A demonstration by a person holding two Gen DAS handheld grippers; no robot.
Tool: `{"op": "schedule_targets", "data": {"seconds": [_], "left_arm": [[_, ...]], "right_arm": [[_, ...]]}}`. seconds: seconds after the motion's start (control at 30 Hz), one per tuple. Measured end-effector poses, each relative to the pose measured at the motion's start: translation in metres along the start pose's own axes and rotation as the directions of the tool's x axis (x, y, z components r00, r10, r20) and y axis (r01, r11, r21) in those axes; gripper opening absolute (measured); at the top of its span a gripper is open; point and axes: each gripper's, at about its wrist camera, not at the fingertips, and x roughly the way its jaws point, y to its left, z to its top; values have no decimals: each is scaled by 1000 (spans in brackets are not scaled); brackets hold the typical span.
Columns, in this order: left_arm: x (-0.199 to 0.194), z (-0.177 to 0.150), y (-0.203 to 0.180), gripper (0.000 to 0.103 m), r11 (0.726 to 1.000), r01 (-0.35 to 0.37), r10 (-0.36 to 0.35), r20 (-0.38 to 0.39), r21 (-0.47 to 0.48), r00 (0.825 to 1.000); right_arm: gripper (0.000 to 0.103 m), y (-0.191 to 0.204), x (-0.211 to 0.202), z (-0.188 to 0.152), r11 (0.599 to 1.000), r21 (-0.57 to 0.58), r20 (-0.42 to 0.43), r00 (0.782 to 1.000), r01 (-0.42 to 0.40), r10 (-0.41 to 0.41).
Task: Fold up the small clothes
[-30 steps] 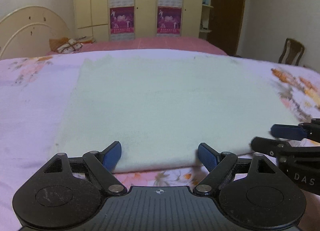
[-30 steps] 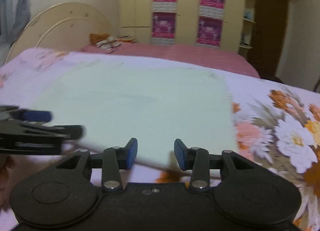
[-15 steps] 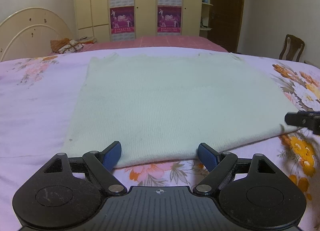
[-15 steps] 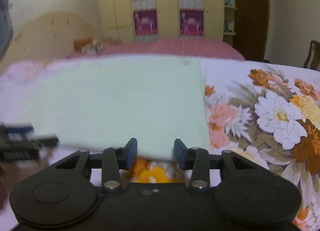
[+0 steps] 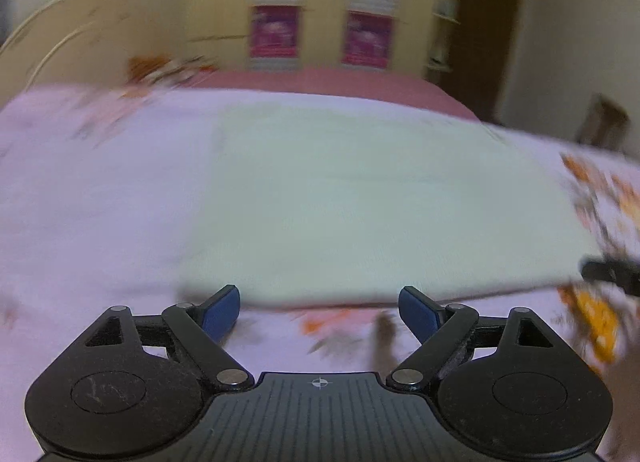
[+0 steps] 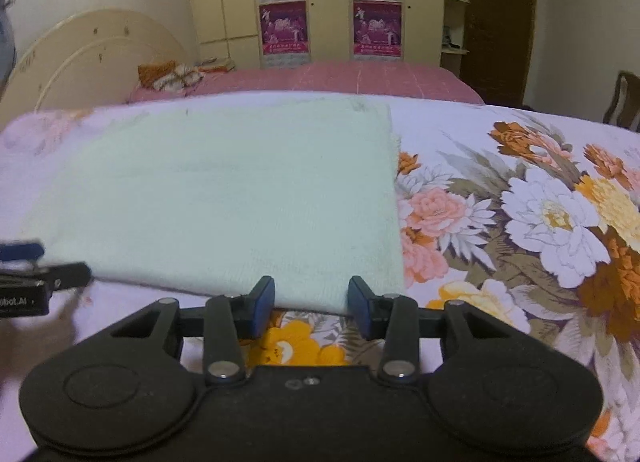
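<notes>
A pale green knitted garment lies flat and folded on the floral bedsheet; it also shows in the right wrist view. My left gripper is open and empty, its blue pads just short of the garment's near edge. My right gripper is open and empty at the garment's near right corner. The left gripper shows at the left edge of the right wrist view. The right gripper's tip shows at the right edge of the left wrist view. The left wrist view is motion-blurred.
The floral sheet spreads right of the garment. Behind is a pink bed with a cream headboard, a wardrobe with posters, a dark door and a chair.
Both grippers have pulled back slightly from the garment's near edge and stay open. The left view has swung and blurred. The garment lies still.
</notes>
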Motion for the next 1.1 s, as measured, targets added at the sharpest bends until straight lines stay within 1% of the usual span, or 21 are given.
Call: {"op": "schedule_targets", "data": {"seconds": [0.07,0.13,0.17,0.2,0.3,0.37,0.4,0.43,0.47,0.5,0.63,0.67,0.73,0.8,0.87,0.9,0.97,1.0,1.03,1.07,1.1], "left_arm": [[-7,-7,26,86,987,38,-39,0,-159,999],[-11,-16,49,84,942,99,-91,40,-321,995],[-12,-20,59,78,911,124,-108,62,-394,992],[-10,-22,66,76,877,145,-123,78,-459,989],[4,-27,81,72,745,226,-188,128,-627,974],[17,-26,85,72,683,259,-207,160,-683,965],[23,-24,85,72,660,267,-211,168,-702,963],[29,-23,84,72,646,270,-206,177,-714,962],[35,-20,82,72,638,275,-203,187,-719,961],[42,-18,79,72,638,278,-200,194,-718,960],[65,-2,71,71,654,285,-179,222,-700,958],[71,3,71,68,652,288,-177,229,-701,957],[87,12,74,53,630,290,-180,229,-720,957],[103,12,83,26,576,294,-185,229,-763,956],[118,11,88,13,534,290,-187,223,-794,957],[124,12,88,11,528,298,-193,229,-795,954],[126,13,87,7,532,319,-213,241,-784,947],[122,13,88,7,504,360,-233,278,-785,932],[117,14,89,7,489,402,-245,321,-774,915],[111,18,88,7,505,419,-241,343,-755,908],[111,21,87,7,525,411,-234,337,-746,912]], "right_arm": [[40,-3,-7,0,1000,13,4,1000,-2,2],[40,-4,-12,0,1000,25,7,1000,-18,18],[40,-2,-13,0,999,24,5,1000,-25,25],[40,0,-15,0,999,22,7,999,-34,34],[40,7,-17,3,997,33,20,997,-74,73],[40,10,-17,8,992,51,34,993,-116,114],[38,11,-16,11,988,59,41,989,-145,142],[26,12,-15,15,982,67,46,984,-175,173],[12,13,-13,18,976,74,49,979,-203,200],[10,14,-11,22,973,76,54,975,-220,216],[10,18,5,34,970,76,58,972,-231,227],[10,20,10,35,969,83,55,972,-233,229],[10,21,20,39,967,94,50,971,-237,233],[10,23,29,43,965,105,47,970,-242,238],[10,24,36,45,962,116,44,969,-245,242],[10,25,40,47,961,122,43,969,-248,244],[10,27,48,49,961,125,39,969,-246,243],[10,29,53,51,962,123,36,970,-244,241],[10,31,57,52,963,123,32,971,-239,237],[10,33,61,55,963,125,31,971,-240,238],[10,34,65,59,961,127,38,969,-247,244]]}}
